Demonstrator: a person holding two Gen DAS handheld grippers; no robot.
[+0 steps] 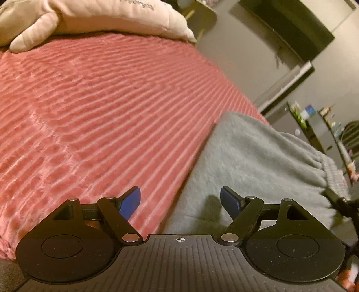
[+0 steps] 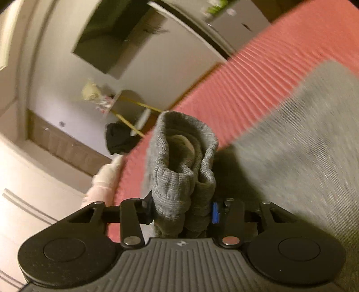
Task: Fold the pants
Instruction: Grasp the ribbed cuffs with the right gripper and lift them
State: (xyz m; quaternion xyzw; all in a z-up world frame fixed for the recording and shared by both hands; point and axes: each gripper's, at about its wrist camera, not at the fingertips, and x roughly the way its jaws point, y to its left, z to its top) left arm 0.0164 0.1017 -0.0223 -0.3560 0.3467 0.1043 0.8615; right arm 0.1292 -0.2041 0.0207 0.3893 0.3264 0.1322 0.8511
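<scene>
- The grey sweatpants (image 1: pixel 258 161) are lying on the pink ribbed blanket (image 1: pixel 94 107) that is covering the bed, toward its right side in the left wrist view, with the gathered ribbed band (image 1: pixel 332 177) showing at the far right.
- The right gripper (image 2: pixel 181 209) is clamping a bunched ribbed cuff (image 2: pixel 181 157) of the pants; the knit is standing up in a thick roll between the jaws, and a sliver of blue pad (image 2: pixel 215 212) is pressing on its right side.
- The left gripper (image 1: pixel 180 200) is standing wide apart with nothing between its blue pads (image 1: pixel 130 204); it is hovering over the near edge of the pants where grey cloth is meeting blanket.
- The fabric is looking like soft, thick fleece knit: light enough for one gripper to lift, fully limp, so any unheld part is likely to sag and trail.
- It is not fragile, and the fuzzy surface is probably giving good friction against the pads, and against the plush blanket, which may drag.
- The ribbed cuffs and the band are the firmest, thickest parts, so they are looking like the best holds; a pinch on the flat leg panel may catch only one layer.
- A matching hold for the open left gripper on the opposite end or edge would be keeping the fold line straight.
- A pale plush toy (image 1: pixel 101 20) is resting at the blanket's far end, well apart from the pants.
</scene>
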